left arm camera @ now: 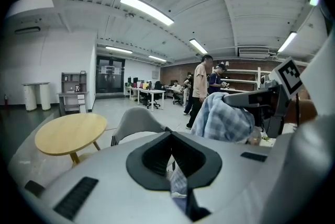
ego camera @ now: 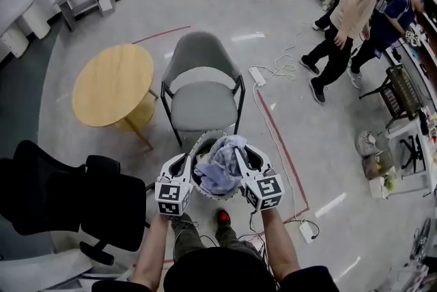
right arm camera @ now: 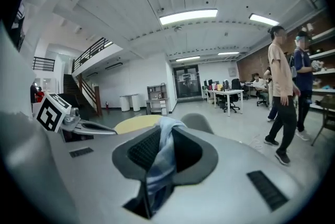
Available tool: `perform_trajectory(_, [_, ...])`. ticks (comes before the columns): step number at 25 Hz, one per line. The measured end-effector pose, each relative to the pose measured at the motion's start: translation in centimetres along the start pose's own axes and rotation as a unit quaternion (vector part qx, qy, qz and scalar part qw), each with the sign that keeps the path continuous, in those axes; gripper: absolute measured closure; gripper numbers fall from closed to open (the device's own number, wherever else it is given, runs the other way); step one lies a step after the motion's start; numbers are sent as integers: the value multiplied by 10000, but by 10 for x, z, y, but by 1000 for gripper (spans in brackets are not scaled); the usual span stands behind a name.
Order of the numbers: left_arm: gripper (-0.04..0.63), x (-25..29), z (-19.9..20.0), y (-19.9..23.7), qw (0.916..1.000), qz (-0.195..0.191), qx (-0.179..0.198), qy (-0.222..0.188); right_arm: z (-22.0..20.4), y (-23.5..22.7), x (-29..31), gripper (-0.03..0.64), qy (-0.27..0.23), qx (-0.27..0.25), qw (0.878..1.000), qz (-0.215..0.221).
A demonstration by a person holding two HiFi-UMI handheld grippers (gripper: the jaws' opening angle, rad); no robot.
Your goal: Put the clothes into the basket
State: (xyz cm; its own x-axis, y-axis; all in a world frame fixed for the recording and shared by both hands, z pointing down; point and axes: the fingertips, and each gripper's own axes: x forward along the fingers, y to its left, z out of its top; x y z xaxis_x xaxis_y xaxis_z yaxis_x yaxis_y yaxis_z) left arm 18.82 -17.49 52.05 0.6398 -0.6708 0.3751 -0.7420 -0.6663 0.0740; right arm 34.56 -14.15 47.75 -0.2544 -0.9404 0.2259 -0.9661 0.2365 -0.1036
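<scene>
Two sets of tongs, one bundle! The left gripper [ego camera: 186,162] is clenched on a fold of checked fabric, and the right gripper [ego camera: 240,159] is pinched tight on a blue-and-white strip of the same heap. The clothes [ego camera: 220,164] hang bunched between them, right over the round basket [ego camera: 217,196] on the floor near the person's feet, with the grey chair [ego camera: 203,89] just beyond it. I can't tell whether the pile's underside already rests inside. This looks like the drop-off step, nearly done. The next move calls for sinking the bundle below the rim, then letting go with both together, so no loose end drapes outside.
</scene>
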Motion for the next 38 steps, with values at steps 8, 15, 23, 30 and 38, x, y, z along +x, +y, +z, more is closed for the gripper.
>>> perform_trajectory(8, [589, 21, -34, 7, 9992, -84, -78, 382, -57, -8, 24, 534, 439, 266, 9987, -62])
perform_trajectory(15, [589, 51, -75, 7, 9963, -262, -248, 783, -122, -10, 45, 533, 931, 664, 9933, -169])
perform_trajectory(23, [589, 74, -138, 10, 9898, -448, -274, 1323, -214, -16, 64, 531, 1634, 788, 9825, -427])
perform_trajectory(30, [589, 93, -188, 21, 9847, -560, -305, 1623, -291, -21, 83, 523, 2111, 865, 9722, -520])
perform_trajectory(38, [589, 110, -239, 23, 9775, -710, -394, 1946, -388, -39, 104, 511, 2742, 1038, 9527, -805])
